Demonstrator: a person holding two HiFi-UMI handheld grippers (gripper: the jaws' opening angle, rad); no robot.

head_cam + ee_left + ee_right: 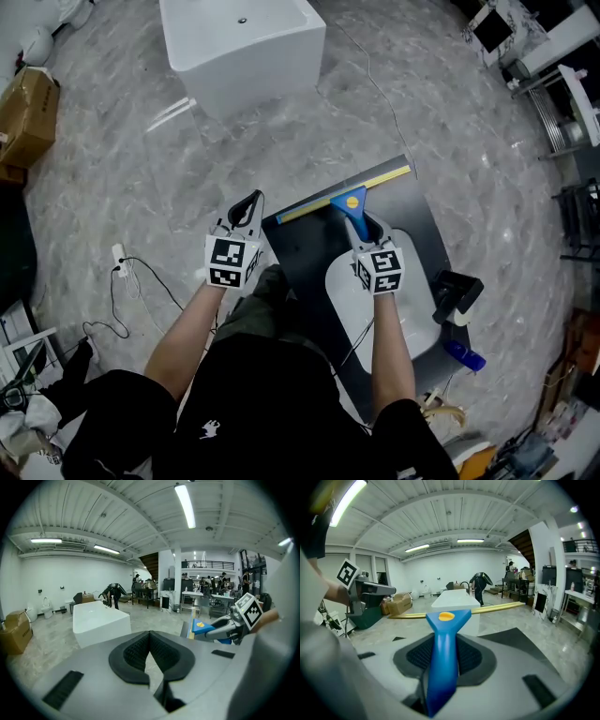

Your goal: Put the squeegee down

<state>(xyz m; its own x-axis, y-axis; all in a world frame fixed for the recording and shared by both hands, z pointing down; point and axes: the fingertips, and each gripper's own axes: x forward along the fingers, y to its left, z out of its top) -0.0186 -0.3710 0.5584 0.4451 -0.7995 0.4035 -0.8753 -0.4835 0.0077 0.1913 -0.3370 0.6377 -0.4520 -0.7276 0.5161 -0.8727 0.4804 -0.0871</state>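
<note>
Right gripper (367, 231) is clamped on the squeegee (349, 200), pads squeezing the blue handle on both sides, yellow blade out front and running crosswise. The tool hangs just above the far end of a dark board (300, 251) lying on the marble floor (469, 159). I cannot tell whether the blade touches the board yet.

Left gripper (249, 208) has its jaws together, tips meeting, nothing between them. It sits at nine o'clock from the squeegee, just beside the blade's left end.

Now the risks, as I judge them. Let go too high and the tool drops, bounces and could skid off the board's far edge at twelve o'clock, where the blade already reaches the rim. Open the jaws with the handle tilted and it may flop sideways. A white oval piece (349, 292) lies on the board under the right forearm at six o'clock from the blade; a handle landing there could knock or mark it. And that idle left gripper could clip the blade end.

Around the scene: a white bathtub (244, 42) at twelve, well apart. Cardboard box (28, 112) at ten. Power strip (119, 260) with its cable at eight. A black tool (457, 294) and a blue bottle (465, 355) at four, beside the board. None of them blocks the landing spot.
</note>
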